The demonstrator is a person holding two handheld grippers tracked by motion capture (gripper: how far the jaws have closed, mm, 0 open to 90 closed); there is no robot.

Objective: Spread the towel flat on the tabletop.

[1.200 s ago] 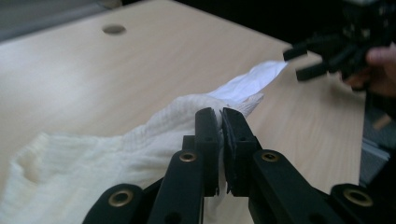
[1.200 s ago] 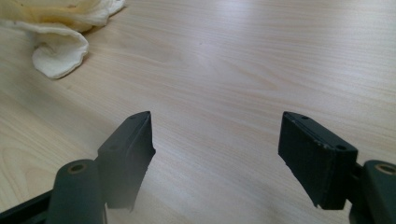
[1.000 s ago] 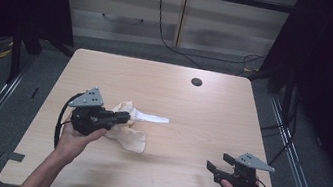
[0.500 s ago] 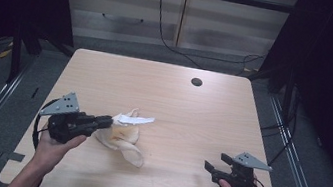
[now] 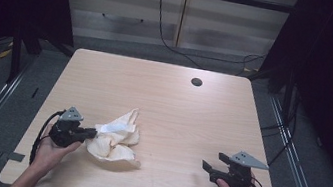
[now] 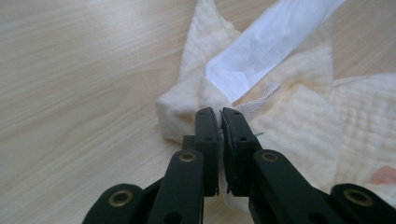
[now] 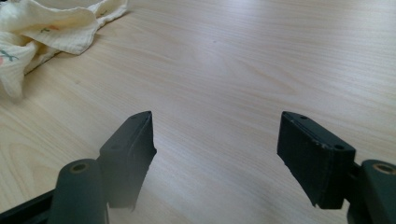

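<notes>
On the tabletop [image 5: 163, 98] your left gripper [image 6: 220, 119] pinches the cream cloth [image 6: 299, 121] (seemingly by its edge), while your right gripper [image 7: 215, 154] rests with jaws wide.

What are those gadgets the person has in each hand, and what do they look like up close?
Both are black handheld tools. The left gripper and right gripper each carry a grey three-cornered plate on top and trail a black cable. Each ends in two flat black jaws on hinged links with brass-coloured pins. The forearms are bare, with no sleeves in view.

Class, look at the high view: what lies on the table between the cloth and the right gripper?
Nothing: between the cloth and the right gripper is bare table, in the high view and the right gripper view.
</notes>
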